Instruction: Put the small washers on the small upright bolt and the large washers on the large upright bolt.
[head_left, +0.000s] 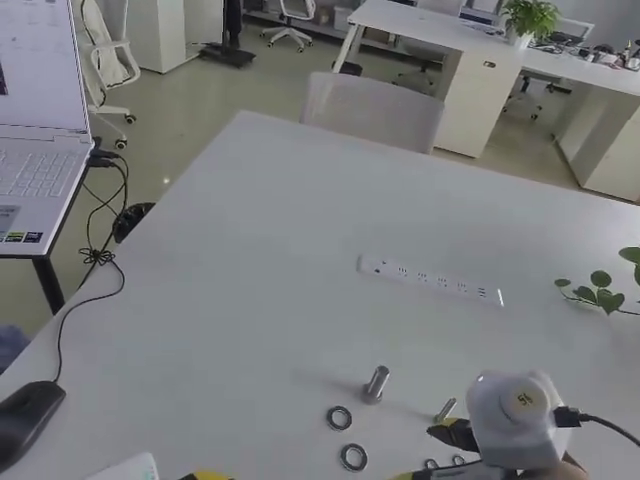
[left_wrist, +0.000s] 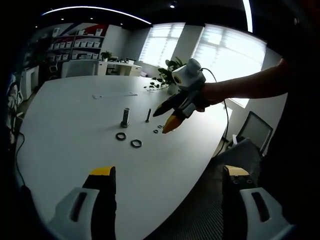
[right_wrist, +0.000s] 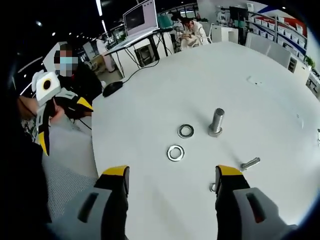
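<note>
On the white table (head_left: 260, 300) the large upright bolt (head_left: 375, 383) stands with two large washers (head_left: 339, 418) lying flat in front of it. The small bolt (head_left: 445, 409) is to its right, with two small washers (head_left: 457, 461) near it. My right gripper (head_left: 440, 455) hovers open over the small washers, and one small washer (right_wrist: 212, 187) peeks out beside its right finger. From my right gripper (right_wrist: 172, 172) I see the large bolt (right_wrist: 216, 121) ahead. My left gripper (left_wrist: 169, 172) is open and holds nothing, back at the table's near edge, facing the bolts (left_wrist: 125, 117).
A white power strip (head_left: 430, 278) lies beyond the bolts, with plant leaves (head_left: 600, 290) at the right edge. A computer mouse (head_left: 25, 415) and its cable sit at the near left. A grey chair (head_left: 370, 108) stands at the far side.
</note>
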